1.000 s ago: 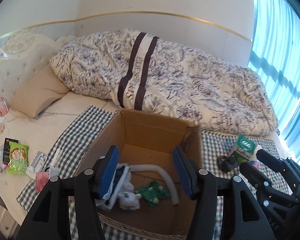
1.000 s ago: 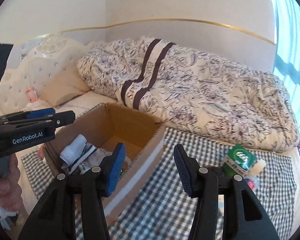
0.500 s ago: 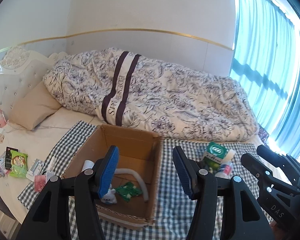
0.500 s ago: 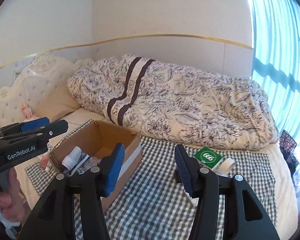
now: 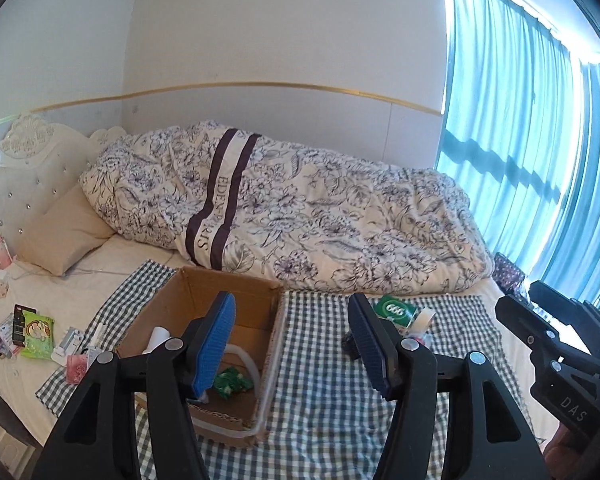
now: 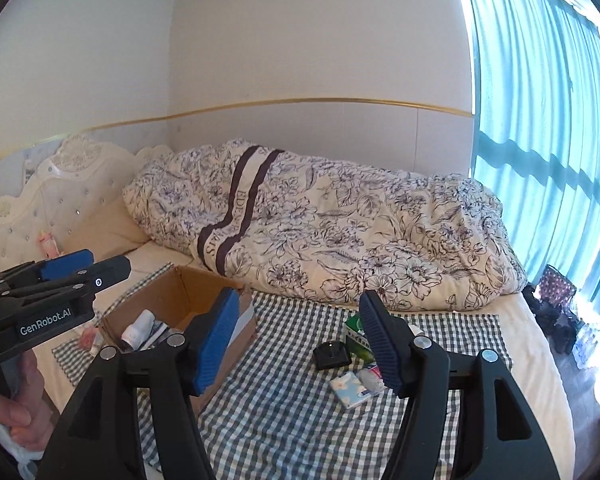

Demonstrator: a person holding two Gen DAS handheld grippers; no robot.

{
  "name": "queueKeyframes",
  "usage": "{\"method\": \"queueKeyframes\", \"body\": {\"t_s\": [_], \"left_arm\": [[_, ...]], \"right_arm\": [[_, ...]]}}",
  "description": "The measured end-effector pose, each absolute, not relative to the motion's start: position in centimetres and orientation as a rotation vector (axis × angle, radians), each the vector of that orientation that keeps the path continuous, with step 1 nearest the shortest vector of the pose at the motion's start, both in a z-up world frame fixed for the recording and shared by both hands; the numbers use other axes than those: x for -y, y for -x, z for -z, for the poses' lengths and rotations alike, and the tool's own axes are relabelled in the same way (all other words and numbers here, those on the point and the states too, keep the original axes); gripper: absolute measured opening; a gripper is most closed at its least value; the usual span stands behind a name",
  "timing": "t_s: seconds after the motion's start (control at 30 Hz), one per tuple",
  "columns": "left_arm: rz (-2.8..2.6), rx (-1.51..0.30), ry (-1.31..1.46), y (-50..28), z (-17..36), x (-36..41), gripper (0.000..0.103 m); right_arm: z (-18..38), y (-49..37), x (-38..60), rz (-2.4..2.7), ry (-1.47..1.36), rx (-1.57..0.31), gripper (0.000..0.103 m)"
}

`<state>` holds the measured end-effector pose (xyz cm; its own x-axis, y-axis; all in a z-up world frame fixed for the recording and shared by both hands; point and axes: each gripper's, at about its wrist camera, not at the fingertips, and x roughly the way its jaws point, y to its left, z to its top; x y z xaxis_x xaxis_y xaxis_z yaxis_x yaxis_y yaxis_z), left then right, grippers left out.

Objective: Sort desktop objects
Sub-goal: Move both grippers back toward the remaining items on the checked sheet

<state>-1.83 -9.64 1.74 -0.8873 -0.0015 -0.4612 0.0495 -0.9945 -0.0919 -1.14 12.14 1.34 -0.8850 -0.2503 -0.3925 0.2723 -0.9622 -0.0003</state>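
Left gripper (image 5: 292, 344) and right gripper (image 6: 300, 340) both hover with blue pads spread apart, holding nothing. Below lies a checked cloth (image 6: 284, 396) on a bed. A cardboard box (image 5: 236, 292) sits on its left part, holding a green packet (image 5: 230, 382). To the right lie a green carton (image 5: 394, 310), a black case (image 6: 331, 355) and a tissue pack (image 6: 350, 389)

One cardboard box (image 6: 180, 304) sits on the checked cloth (image 6: 284, 392). Right of the box: one green carton (image 6: 354, 326), one black case (image 6: 331, 355), one tissue packet (image 6: 350, 389). Two claws.
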Motion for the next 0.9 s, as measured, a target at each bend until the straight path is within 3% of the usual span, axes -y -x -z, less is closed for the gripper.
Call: {"method": "queueKeyframes", "body": {"t_s": [0.17, 0.3, 0.47, 0.83, 0.9], "left_arm": [[3.036, -0.143, -0.693, 1.1, -3.0, 8.0, 0.064], [3.049, -0.139, -0.669, 0.8, -3.9, 6.8, 0.067], [3.059, -0.154, -0.648, 0.6, -4.2, 5.8, 0.07], [3.099, -0.109, -0.663, 1.6, -4.1, 2.0, 0.081], [3.107, -0.111, -0.653, 1.9, -4.2, 1.3, 0.089]], "right_arm": [[-2.2, 0.3, -14.0, 2.834, -0.553, -0.072, 0.063], [-3.0, -0.2, -15.8, 2.859, -0.535, -0.069, 0.071], [-3.3, -0.6, -18.8, 2.919, -0.551, -0.073, 0.072], [-2.7, -0.4, -24.8, 2.987, -0.617, -0.043, 0.076], [-2.7, -0.1, -25.4, 2.993, -0.61, -0.032, 0.079]]}}
